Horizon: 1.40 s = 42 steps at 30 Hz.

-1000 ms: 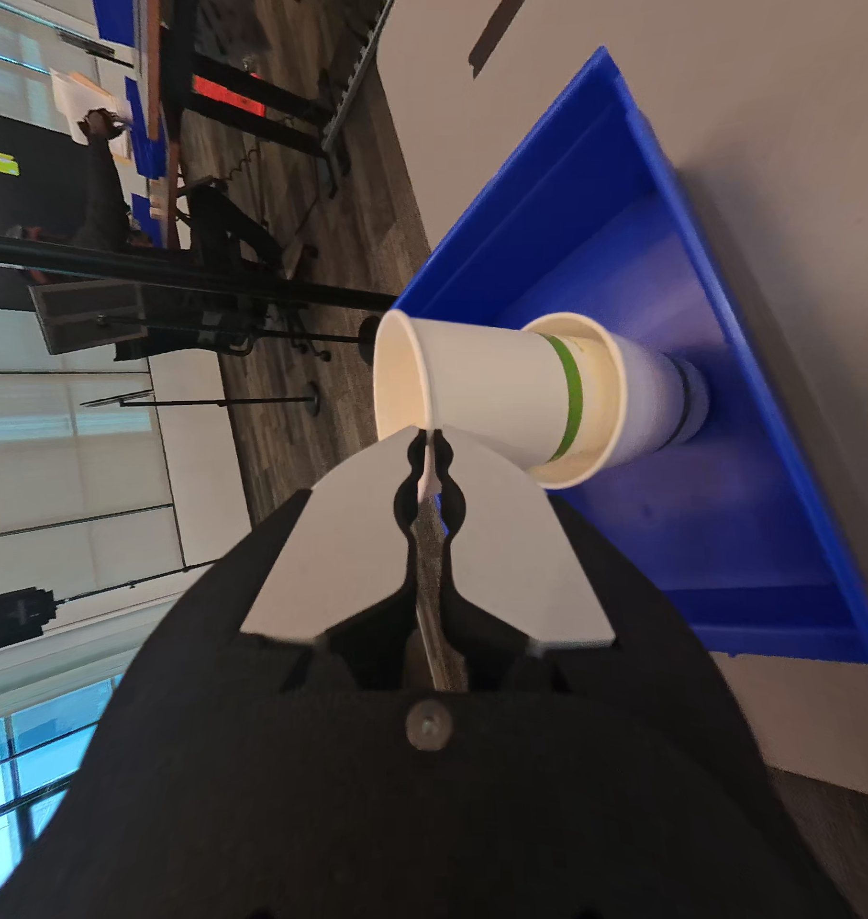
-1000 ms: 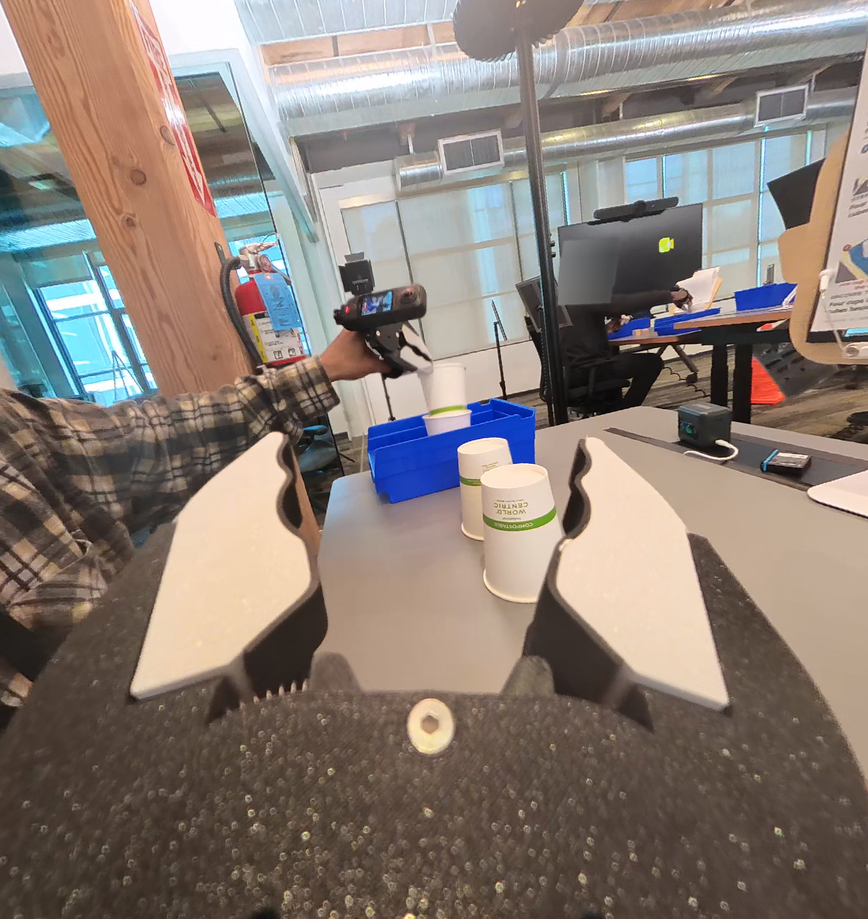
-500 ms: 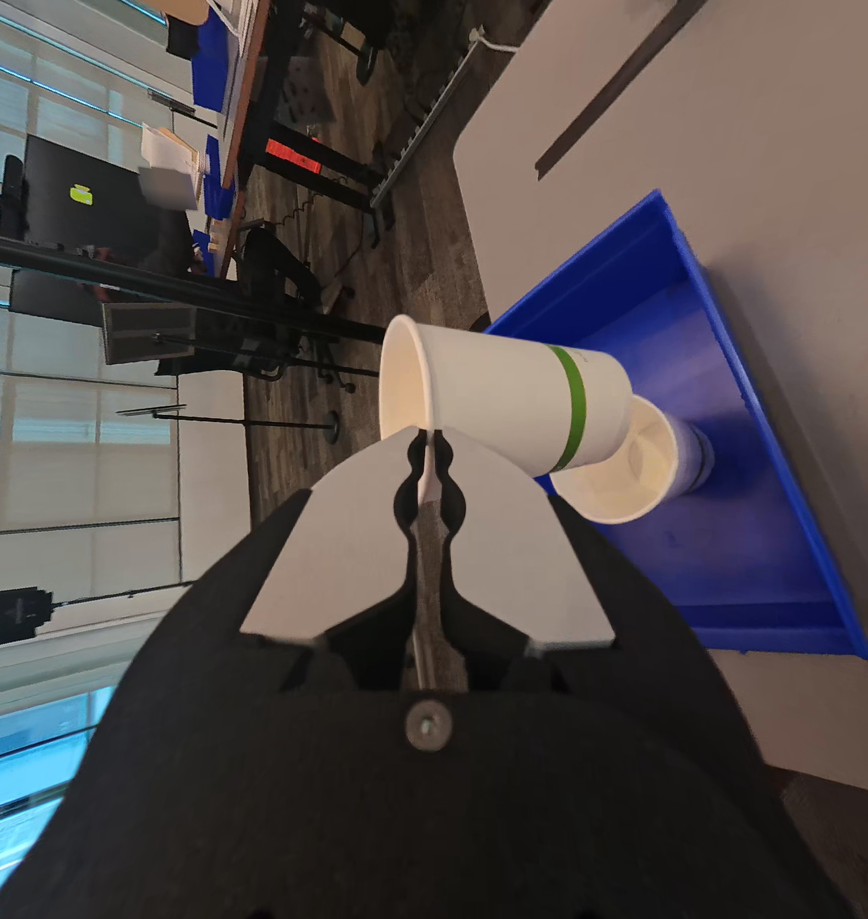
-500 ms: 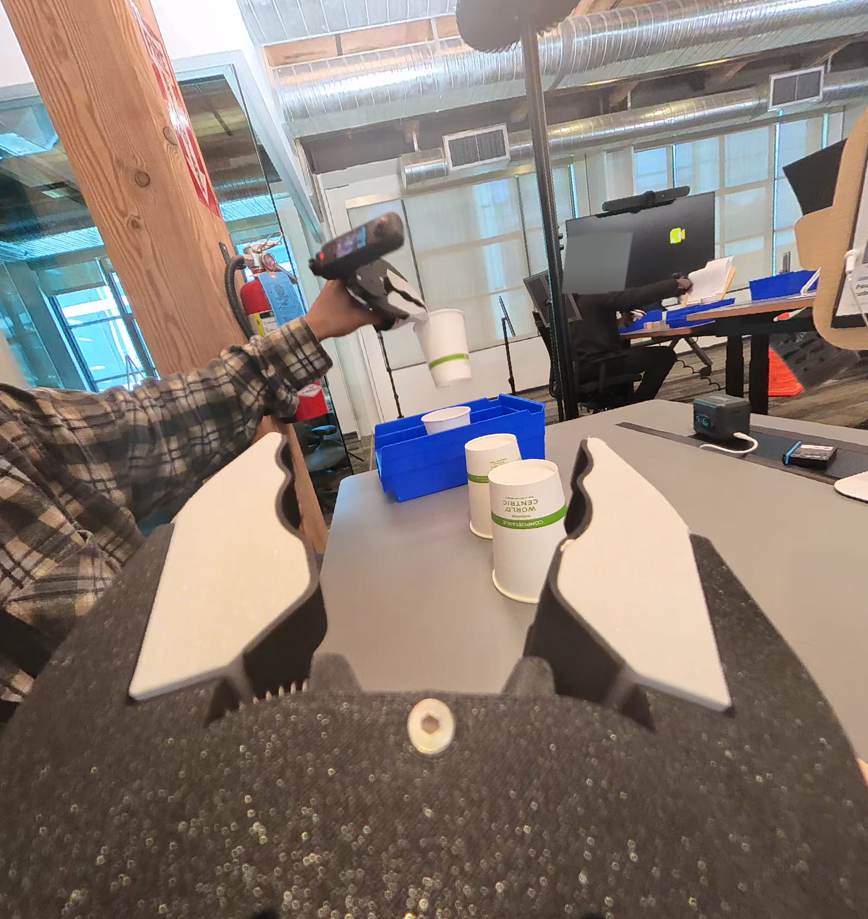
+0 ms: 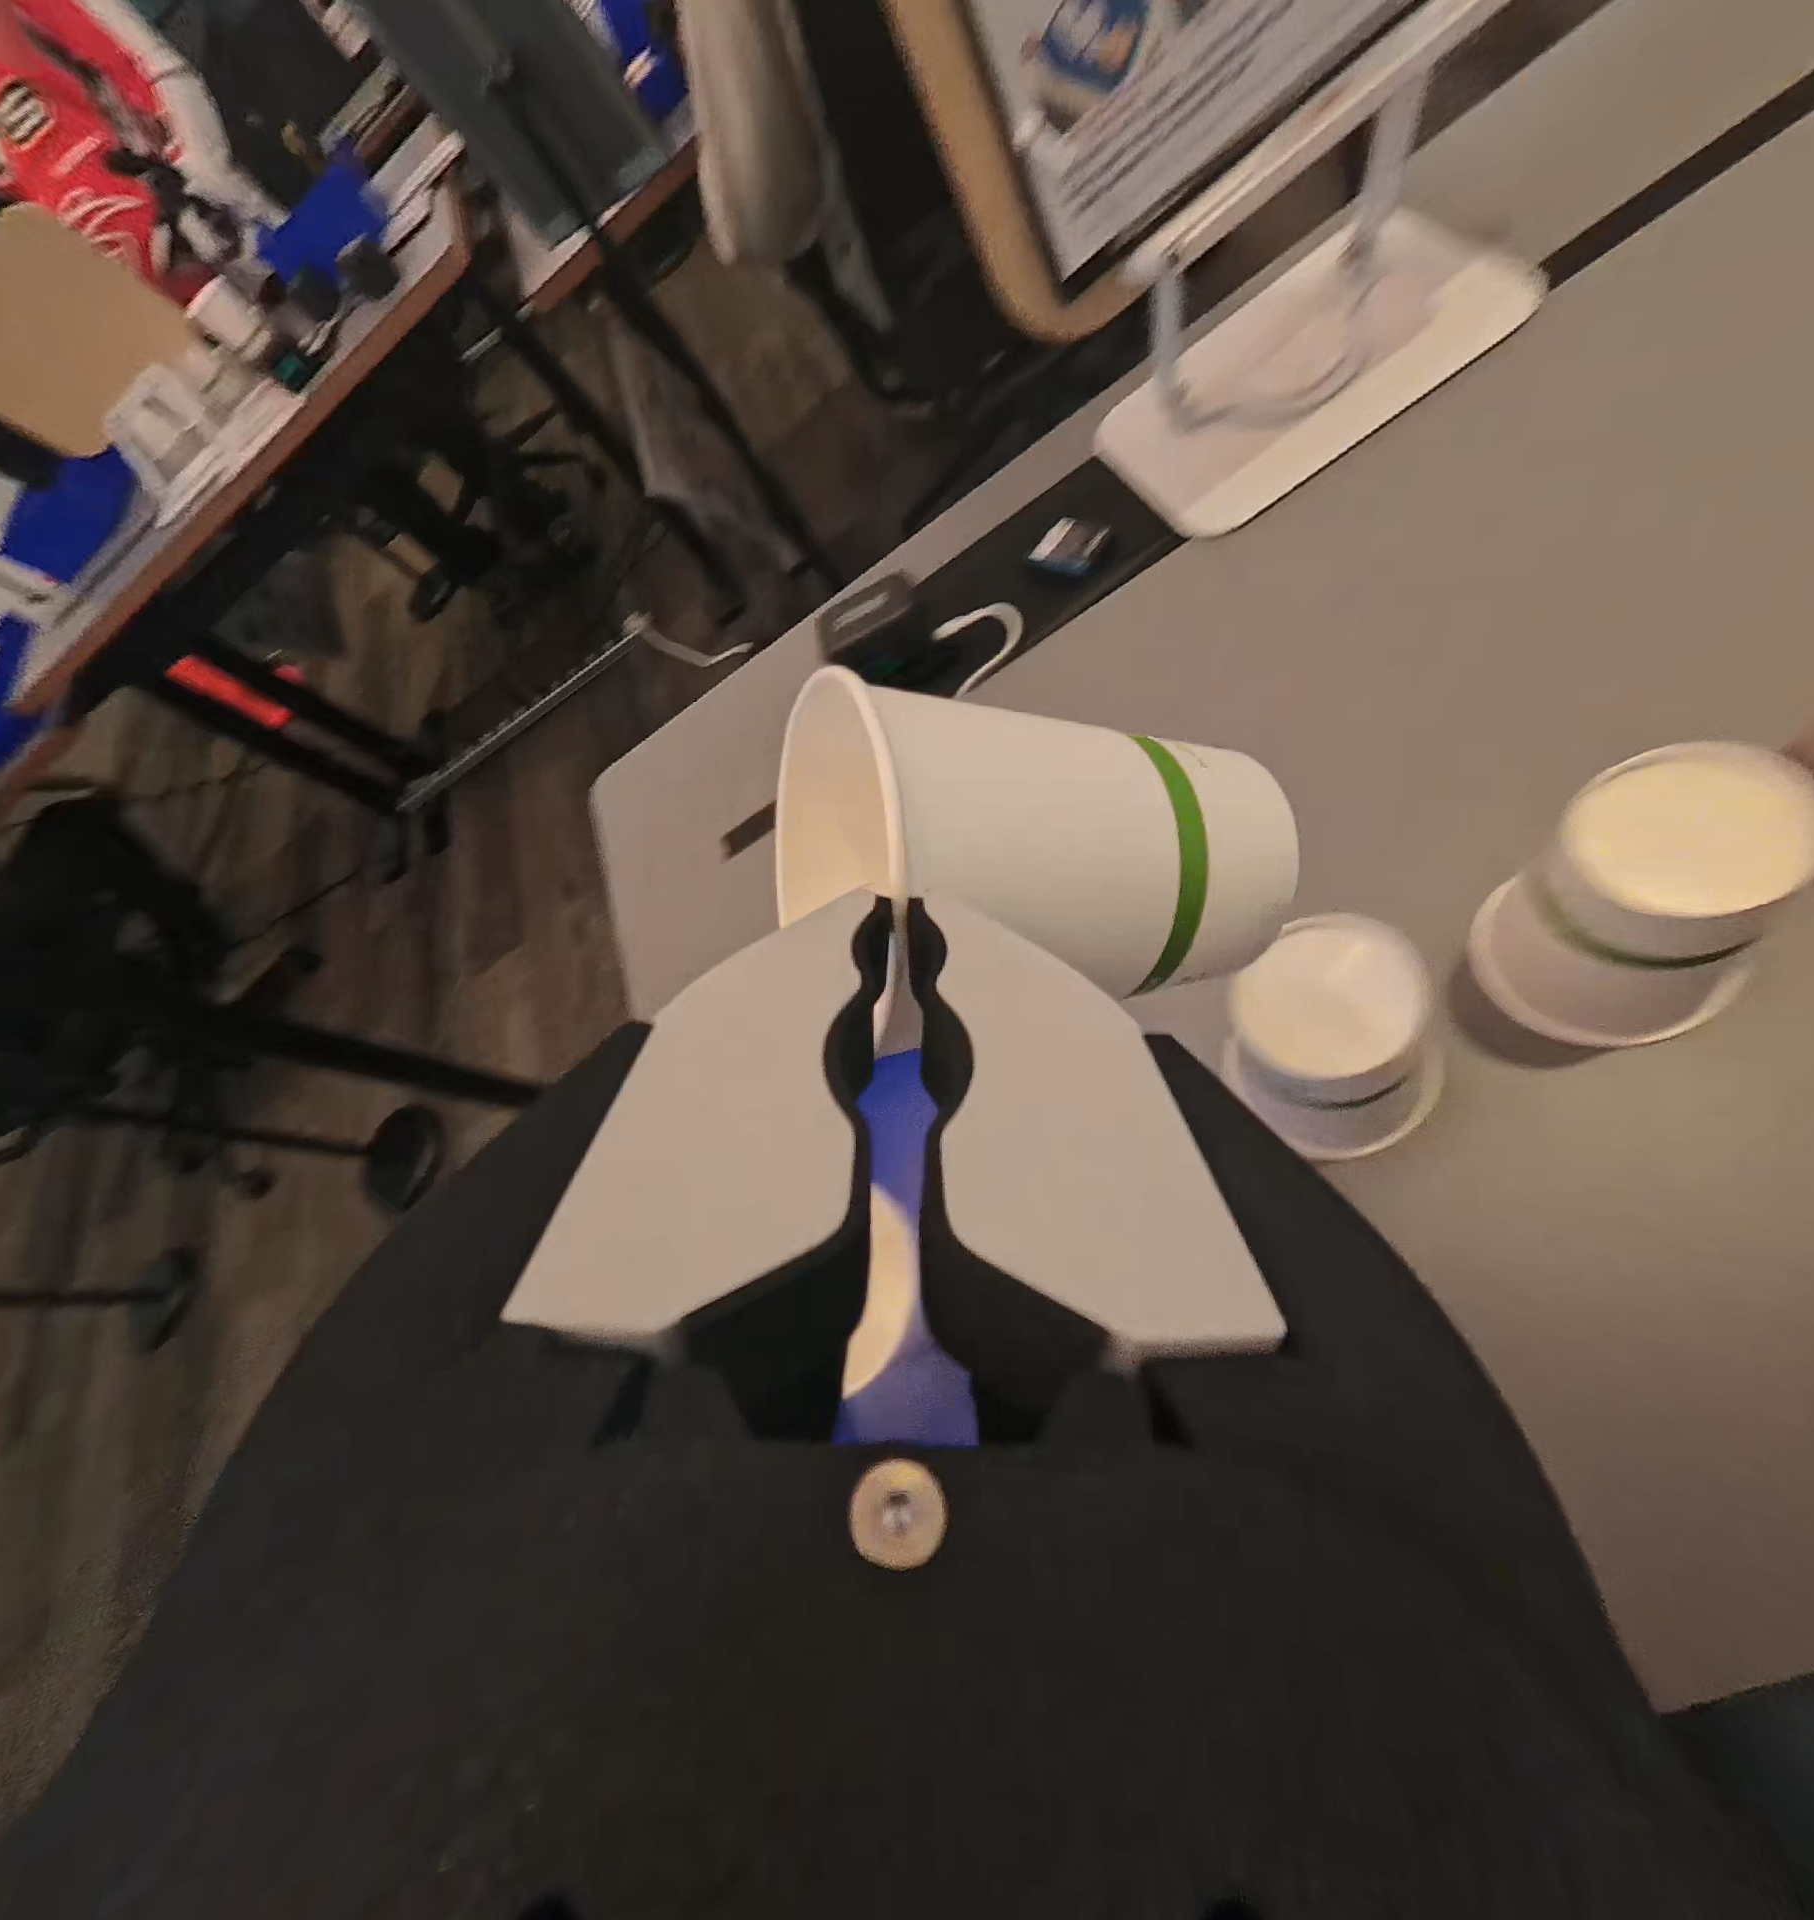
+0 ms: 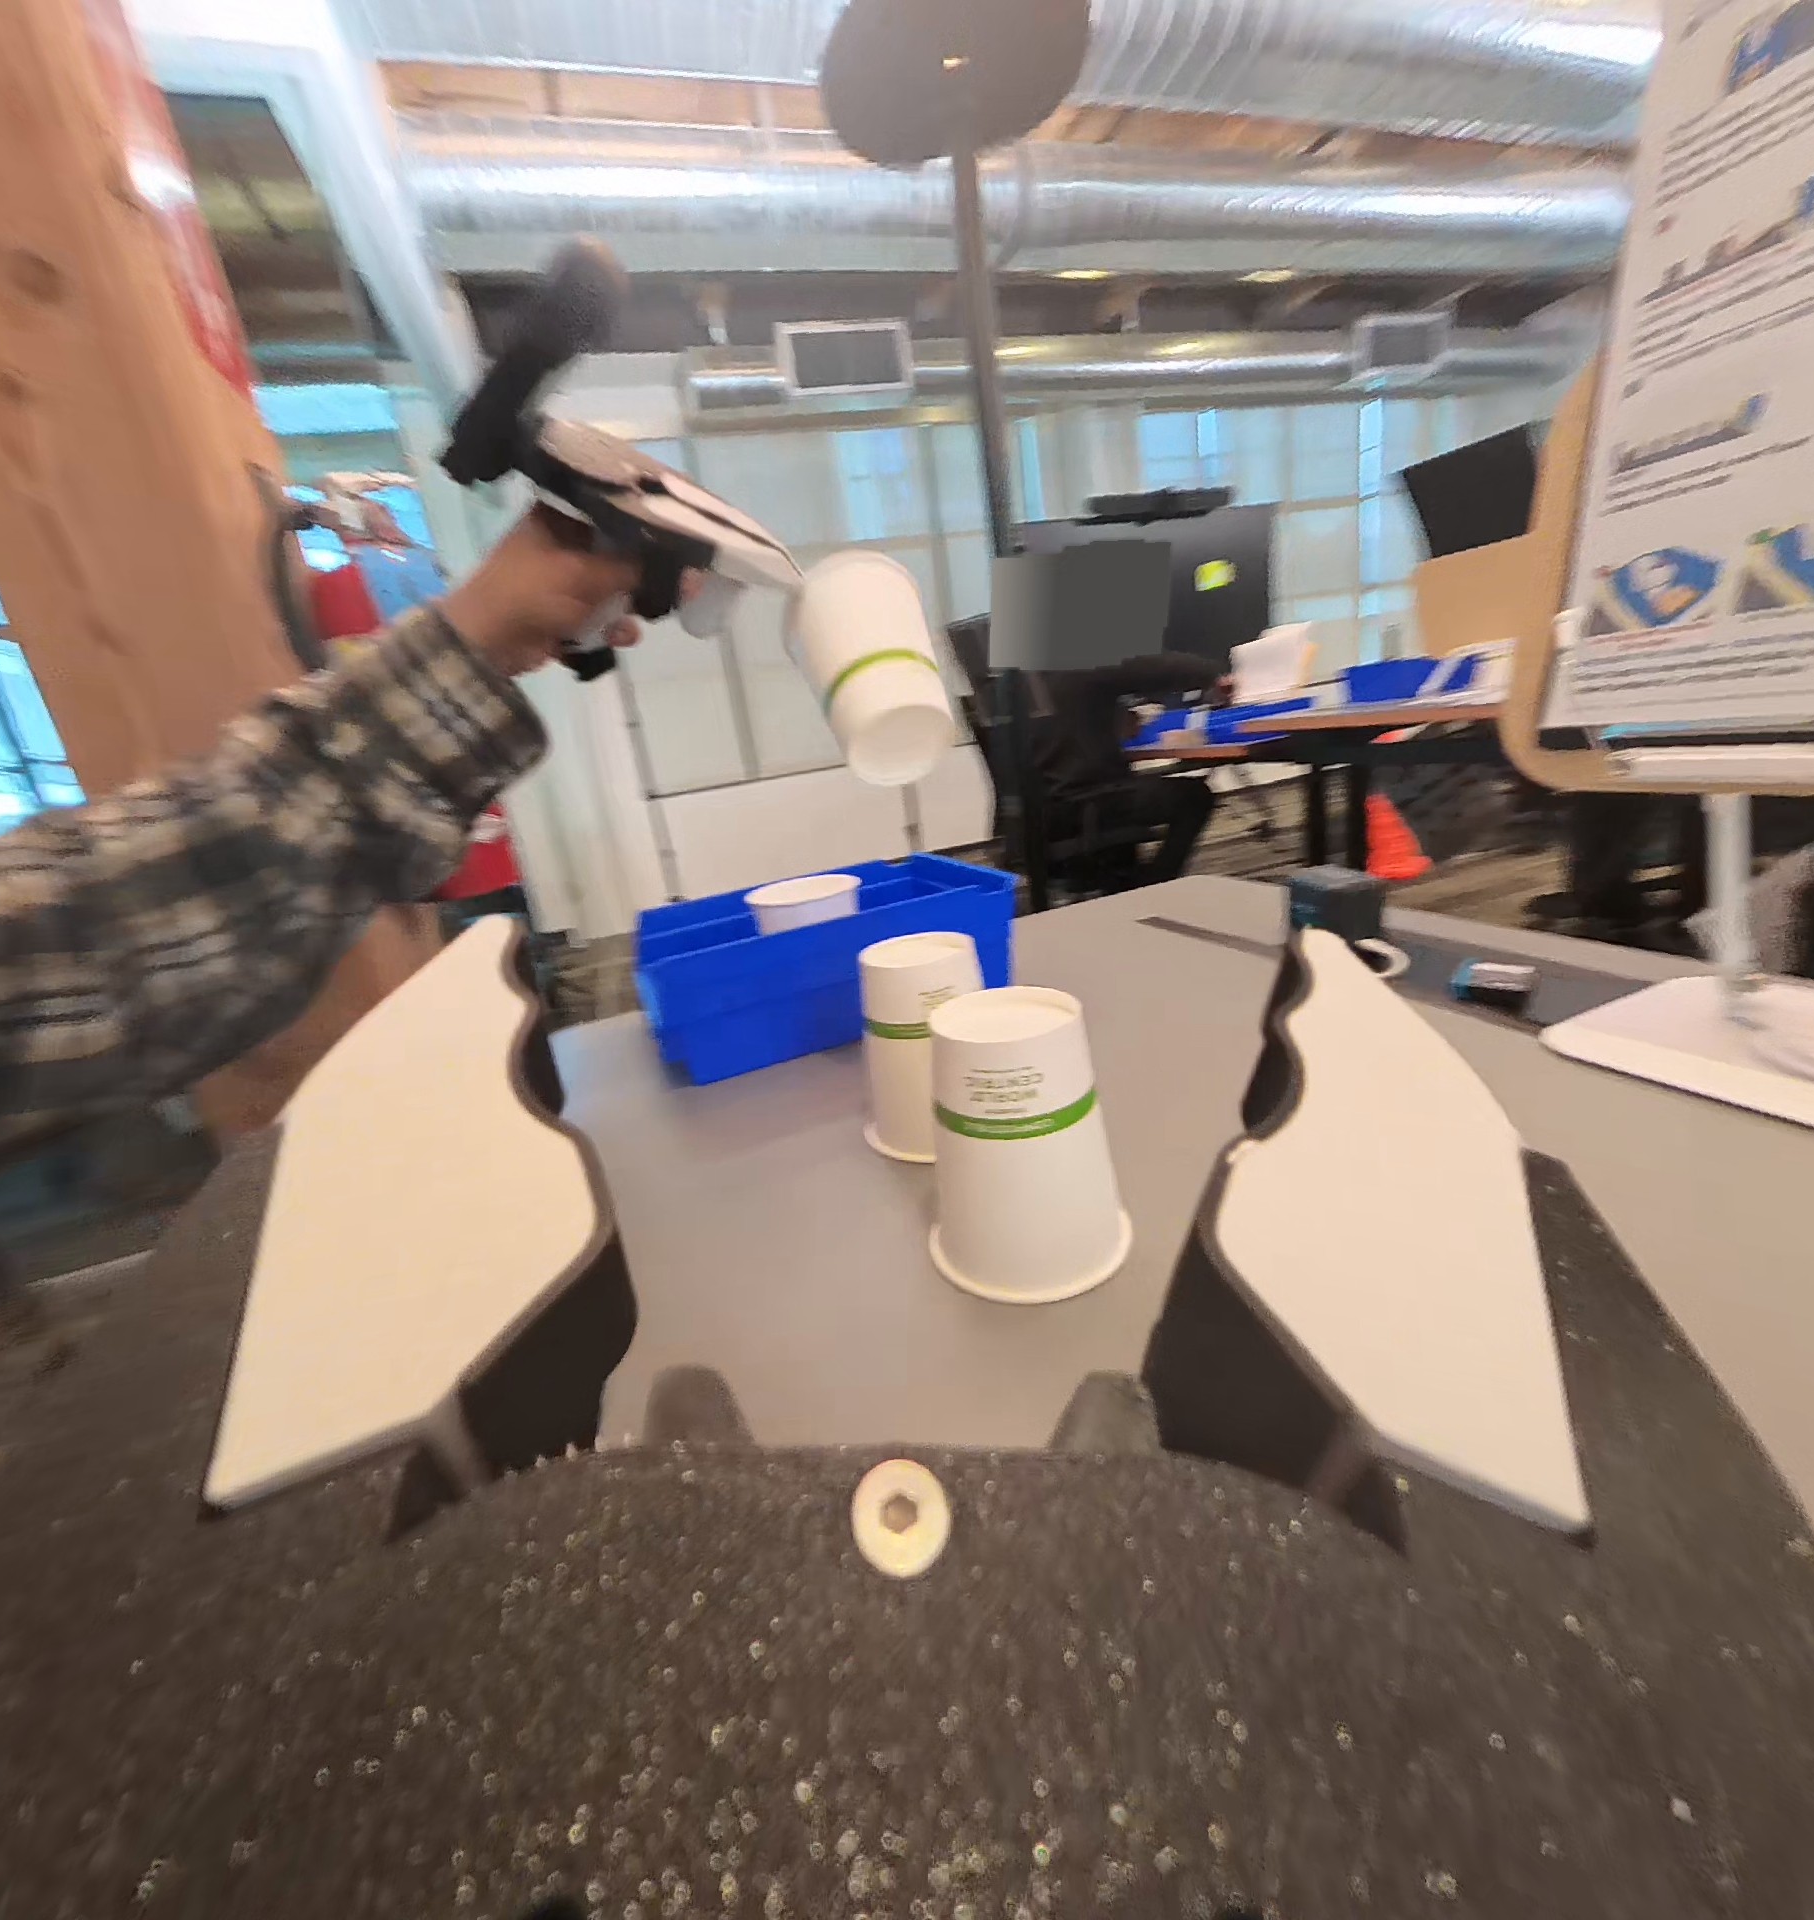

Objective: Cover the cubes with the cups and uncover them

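Right wrist view, read from nine o'clock across: a plaid sleeve (image 6: 217,831) reaches in, its hand carrying the left gripper (image 6: 794,582), which is clenched on the rim of a paper cup (image 6: 877,665) held in the air, tilted, above the blue bin (image 6: 778,997). Another cup (image 6: 804,902) stands mouth up inside that bin at about twelve o'clock. Toward the centre, two upside-down cups sit on the grey table (image 6: 778,1226): the far one (image 6: 908,1049) just behind and beside the near one (image 6: 1022,1143), the two overlapping in this view, so I cannot tell if they touch. The right gripper (image 6: 903,1091) is released, jaws spread wide, with the near cup between them but farther off. At three o'clock stands a white sign stand (image 6: 1734,997).

No cubes show; whether any lie under the upturned cups cannot be told.

In the left wrist view the jaws pinch one wall of the held cup at its rim. These cups look light, thin and easily crushed, and a rim pinch lets one swing. My judgement: for the upturned ones, a gentle squeeze across the body near the closed top would hold best.
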### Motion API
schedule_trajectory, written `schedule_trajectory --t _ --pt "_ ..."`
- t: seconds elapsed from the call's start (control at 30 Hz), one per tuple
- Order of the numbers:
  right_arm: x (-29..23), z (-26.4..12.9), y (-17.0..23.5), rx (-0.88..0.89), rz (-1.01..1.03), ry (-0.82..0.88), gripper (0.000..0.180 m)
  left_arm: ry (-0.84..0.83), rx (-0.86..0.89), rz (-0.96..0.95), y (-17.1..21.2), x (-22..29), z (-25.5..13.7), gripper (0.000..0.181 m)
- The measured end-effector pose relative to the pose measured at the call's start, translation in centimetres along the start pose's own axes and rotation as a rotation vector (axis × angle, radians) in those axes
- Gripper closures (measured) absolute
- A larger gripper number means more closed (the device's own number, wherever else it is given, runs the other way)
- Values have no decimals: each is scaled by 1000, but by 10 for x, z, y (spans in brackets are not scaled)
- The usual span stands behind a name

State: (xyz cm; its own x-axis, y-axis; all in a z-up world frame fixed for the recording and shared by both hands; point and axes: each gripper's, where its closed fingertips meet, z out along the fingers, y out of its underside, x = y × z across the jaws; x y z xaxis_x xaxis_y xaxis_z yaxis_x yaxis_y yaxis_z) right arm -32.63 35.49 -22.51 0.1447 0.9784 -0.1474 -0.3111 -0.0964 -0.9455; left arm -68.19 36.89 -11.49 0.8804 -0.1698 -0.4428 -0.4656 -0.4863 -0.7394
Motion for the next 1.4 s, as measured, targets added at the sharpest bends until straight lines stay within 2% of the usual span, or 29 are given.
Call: schedule_trajectory --t 0.1,0.27,0.53,0.7,0.8,0.97,1.07,1.17,1.23,1.33,1.4 --pt "-1 10 12 -21 -50 71 43 138 106 -48 -24 42 4 178" --pt "0 26 27 -11 -62 139 41 347 251 -103 -56 117 8 178" --pt "9 43 33 23 -53 202 39 655 368 -203 -77 220 7 178" --pt "9 43 27 29 -60 170 53 796 399 -269 -71 262 7 179" --pt "7 38 24 19 -60 115 78 912 410 -341 -62 283 7 178" --pt "7 22 14 -132 -145 29 82 1040 378 -356 -43 304 12 177" --pt "4 12 11 -306 -220 -45 83 1025 352 -255 -32 309 11 155" --pt "-4 4 11 -488 -283 -157 84 929 360 -63 -30 307 10 124" --pt "-6 4 12 -572 -301 -220 85 908 337 69 -31 316 8 116" --pt "-17 11 15 -623 -249 -336 85 920 274 198 -29 341 16 97" --pt "-23 16 19 -637 -224 -391 85 934 249 251 -26 354 22 92"
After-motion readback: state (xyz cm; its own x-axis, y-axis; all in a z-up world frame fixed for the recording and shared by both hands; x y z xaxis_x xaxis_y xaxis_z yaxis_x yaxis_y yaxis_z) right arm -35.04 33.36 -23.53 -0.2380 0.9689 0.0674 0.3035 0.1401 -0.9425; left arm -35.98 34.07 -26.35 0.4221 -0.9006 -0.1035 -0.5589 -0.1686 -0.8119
